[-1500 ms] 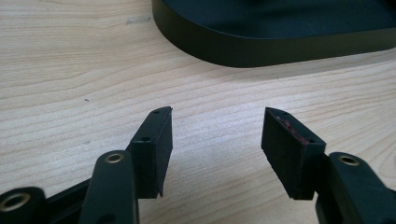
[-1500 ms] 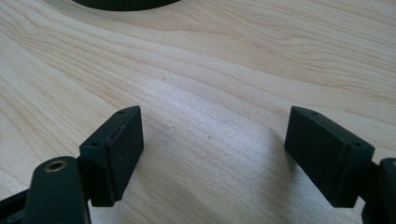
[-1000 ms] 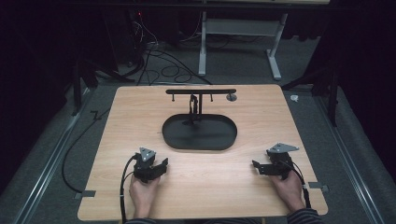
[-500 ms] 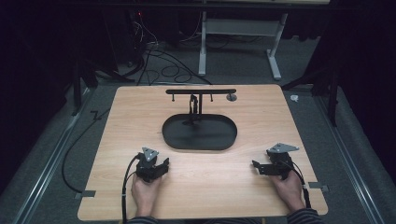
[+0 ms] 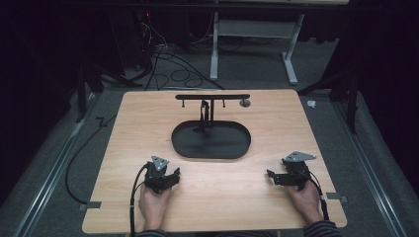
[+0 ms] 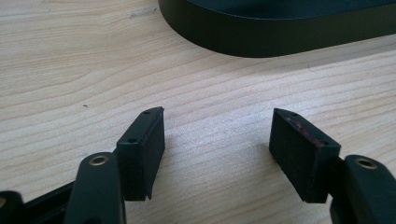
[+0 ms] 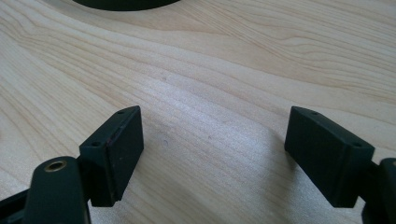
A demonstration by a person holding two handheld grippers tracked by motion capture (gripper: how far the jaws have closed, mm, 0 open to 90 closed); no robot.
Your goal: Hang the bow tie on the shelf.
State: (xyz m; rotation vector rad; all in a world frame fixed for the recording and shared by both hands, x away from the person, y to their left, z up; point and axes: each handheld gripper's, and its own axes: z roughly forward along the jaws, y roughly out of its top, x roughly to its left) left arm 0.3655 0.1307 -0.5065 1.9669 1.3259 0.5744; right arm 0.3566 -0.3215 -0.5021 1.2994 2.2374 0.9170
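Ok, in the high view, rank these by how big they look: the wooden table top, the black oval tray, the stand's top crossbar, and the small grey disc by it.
1. Wooden table top, by far the largest.
2. Black oval tray.
3. Crossbar, nearly as long as the tray but very thin.
4. Small grey disc, the smallest.

No close calls here.

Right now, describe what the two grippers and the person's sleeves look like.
Both grippers are black. The left gripper and the right gripper each carry a grey three-cornered plate on top and trail a black cable toward the person. Up close, the jaws end in flat rectangular black pads with small screw holes, on arms with brass-coloured rivets; one left pad's edge shows a reddish smear. Striped sleeves show at the wrists.
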